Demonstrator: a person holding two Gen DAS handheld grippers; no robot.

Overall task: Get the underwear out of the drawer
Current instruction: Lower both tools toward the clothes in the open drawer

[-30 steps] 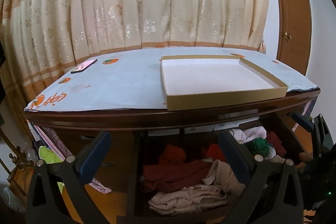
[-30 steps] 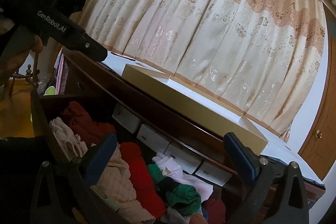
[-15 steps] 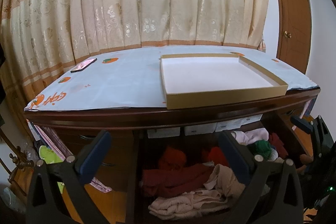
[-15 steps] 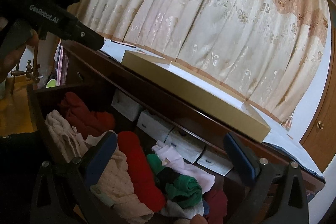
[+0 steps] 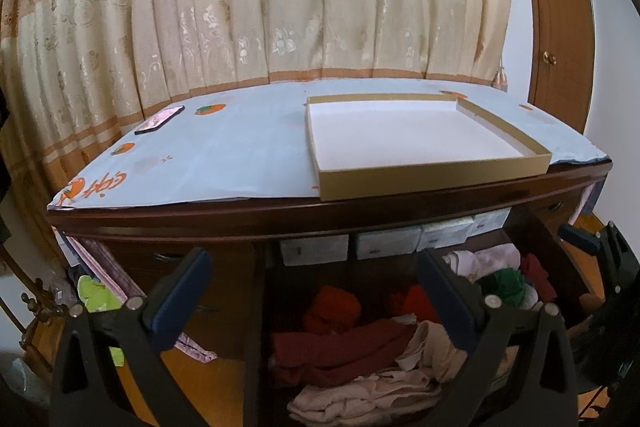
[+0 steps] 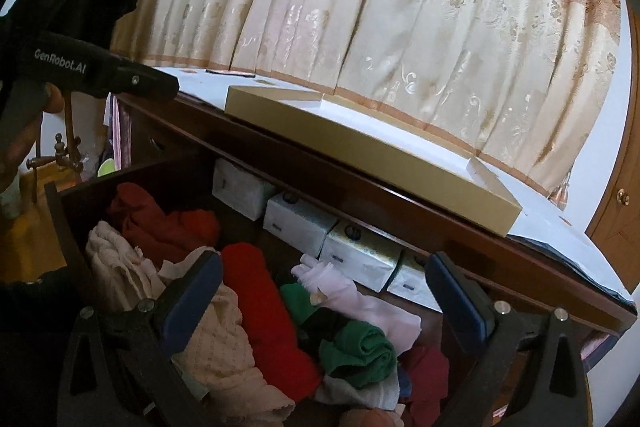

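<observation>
Drawer (image 6: 70,211) pulled out under table (image 5: 280,211) front edge, heaped with garments | right gripper (image 6: 320,291) spread, empty, directly above green rolled underwear (image 6: 360,351), long axis across drawer | left gripper (image 5: 316,291) spread, empty, farther back over drawer's left side | right nearer.

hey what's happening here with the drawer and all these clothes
A person holds a pair of tongs in each hand over an open drawer stuffed with red, green, cream and pink clothing. The left tongs and right tongs are both open and hold nothing. An empty gold box sits on the dresser top. Nothing is out yet.
</observation>
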